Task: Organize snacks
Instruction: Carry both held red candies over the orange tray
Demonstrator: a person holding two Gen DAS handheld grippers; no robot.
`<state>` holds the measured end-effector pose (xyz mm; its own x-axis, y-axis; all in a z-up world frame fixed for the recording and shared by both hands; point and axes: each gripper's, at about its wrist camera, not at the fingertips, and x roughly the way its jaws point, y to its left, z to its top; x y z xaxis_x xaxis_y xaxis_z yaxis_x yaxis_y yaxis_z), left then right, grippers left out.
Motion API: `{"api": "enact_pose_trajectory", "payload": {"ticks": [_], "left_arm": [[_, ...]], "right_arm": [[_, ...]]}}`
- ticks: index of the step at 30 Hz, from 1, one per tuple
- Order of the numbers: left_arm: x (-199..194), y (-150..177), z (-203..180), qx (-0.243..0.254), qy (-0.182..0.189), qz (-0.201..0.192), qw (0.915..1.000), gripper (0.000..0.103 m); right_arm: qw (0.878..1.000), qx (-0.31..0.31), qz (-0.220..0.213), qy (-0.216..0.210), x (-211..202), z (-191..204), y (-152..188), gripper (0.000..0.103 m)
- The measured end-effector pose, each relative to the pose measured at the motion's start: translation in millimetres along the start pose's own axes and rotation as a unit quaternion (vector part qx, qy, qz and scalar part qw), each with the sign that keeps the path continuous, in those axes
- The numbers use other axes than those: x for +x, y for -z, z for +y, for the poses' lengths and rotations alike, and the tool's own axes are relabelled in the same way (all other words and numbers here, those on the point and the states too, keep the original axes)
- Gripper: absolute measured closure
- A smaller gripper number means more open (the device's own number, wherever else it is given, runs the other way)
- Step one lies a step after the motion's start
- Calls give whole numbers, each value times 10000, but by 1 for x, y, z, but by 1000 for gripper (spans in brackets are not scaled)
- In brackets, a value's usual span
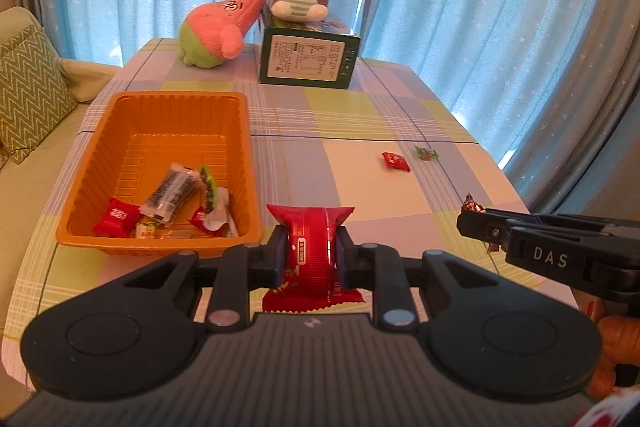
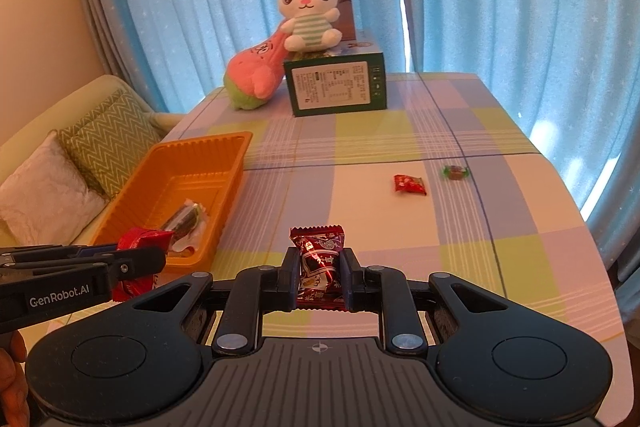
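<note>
Already the orange tray [image 1: 100,147] holds several wrapped snacks [image 1: 172,193].

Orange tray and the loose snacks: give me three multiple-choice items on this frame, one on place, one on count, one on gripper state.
1. Where does the orange tray sit on the table, seen from the left wrist?
A. left side
B. right side
C. on the green box

2. How many wrapped candies lie loose on the tablecloth?
A. none
B. two
C. five

3. The left gripper is:
A. open and bare
B. shut on a red snack packet
C. shut on a plush toy

Answers: 1 A, the tray is left of both grippers. 2 B, a red candy and a green candy. 3 B, pads press the packet.
</note>
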<state>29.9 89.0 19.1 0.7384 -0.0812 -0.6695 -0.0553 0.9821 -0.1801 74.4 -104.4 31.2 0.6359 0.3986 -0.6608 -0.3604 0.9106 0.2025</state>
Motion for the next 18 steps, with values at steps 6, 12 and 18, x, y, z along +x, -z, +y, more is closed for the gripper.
{"api": "enact_pose_trajectory", "payload": {"ticks": [6, 12, 18], "left_arm": [[-5, 3, 22, -97, -182, -10, 9998, 81], [-9, 4, 47, -238, -363, -10, 9991, 81], [-14, 4, 70, -389, -531, -34, 9978, 81]], "right_arm": [[9997, -152, 73, -159, 13, 22, 2, 82], [9988, -299, 153, -353, 27, 46, 2, 82], [9973, -449, 232, -533, 43, 69, 1, 82]]}}
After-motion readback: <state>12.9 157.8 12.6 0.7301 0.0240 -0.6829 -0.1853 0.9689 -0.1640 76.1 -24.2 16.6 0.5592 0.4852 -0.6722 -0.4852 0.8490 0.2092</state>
